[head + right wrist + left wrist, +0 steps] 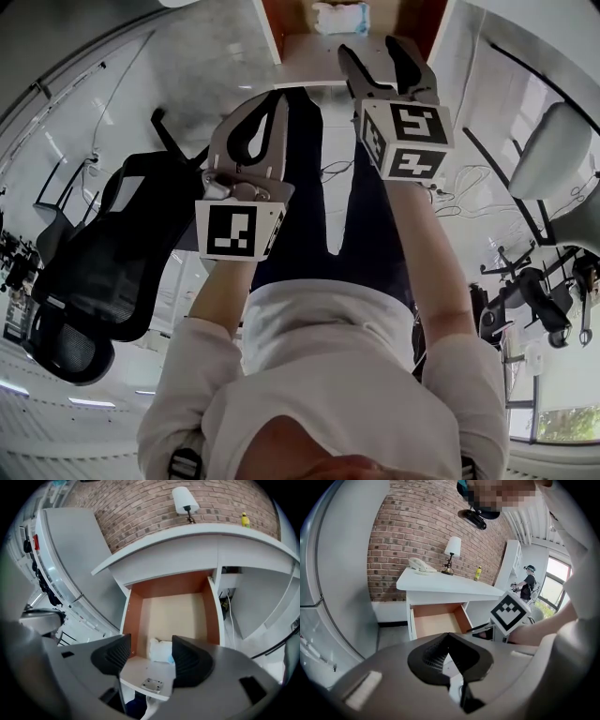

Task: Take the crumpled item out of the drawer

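The crumpled item (161, 650) is a white wad with a bit of blue. It lies at the near end of the open drawer (127, 616), against the front panel. My right gripper (150, 656) hovers above that end, open, with the wad showing in the gap beyond its fingers and untouched. In the head view the wad (339, 17) sits in the drawer (309, 45) just ahead of the right gripper (372, 52). My left gripper (278, 98) hangs back to the left, shut and empty. The left gripper view shows its tips (447, 637) pressed together, well short of the drawer (436, 623).
The drawer belongs to a white desk (445, 584) against a brick wall, carrying a lamp (184, 499), a phone (421, 565) and a yellow bottle (244, 519). Cables (226, 606) hang right of the drawer. A black office chair (112, 272) stands at my left.
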The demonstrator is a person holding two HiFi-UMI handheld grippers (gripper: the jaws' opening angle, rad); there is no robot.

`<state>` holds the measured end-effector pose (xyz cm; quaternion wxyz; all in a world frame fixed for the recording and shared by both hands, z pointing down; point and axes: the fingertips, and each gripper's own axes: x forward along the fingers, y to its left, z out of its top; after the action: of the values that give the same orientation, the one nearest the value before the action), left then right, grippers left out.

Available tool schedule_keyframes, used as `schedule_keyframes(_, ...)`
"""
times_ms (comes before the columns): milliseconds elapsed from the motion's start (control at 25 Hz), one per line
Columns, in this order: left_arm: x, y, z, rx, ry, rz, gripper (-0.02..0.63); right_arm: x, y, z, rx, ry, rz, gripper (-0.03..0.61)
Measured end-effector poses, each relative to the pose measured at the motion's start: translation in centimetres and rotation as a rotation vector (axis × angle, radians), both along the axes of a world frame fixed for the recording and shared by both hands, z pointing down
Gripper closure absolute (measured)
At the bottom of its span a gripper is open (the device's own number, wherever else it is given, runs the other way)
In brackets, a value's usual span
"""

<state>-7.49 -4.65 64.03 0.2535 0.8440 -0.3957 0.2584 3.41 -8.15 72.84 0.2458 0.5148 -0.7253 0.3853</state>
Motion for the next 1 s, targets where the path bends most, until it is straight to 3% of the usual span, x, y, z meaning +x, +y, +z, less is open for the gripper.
schedule_keyframes(640, -1.9, -0.5, 1.4, -0.03, 0.025, -0.036, 0.604, -0.3, -3.1, 11.6, -0.268, 0.073, 0.016, 0.322)
schedule_keyframes(1000, -2.4, -1.2, 2.4, -0.082, 0.028, -0.042, 0.604, -0.1, -3.3, 14.8, -0.358, 0.085, 0.044, 0.322)
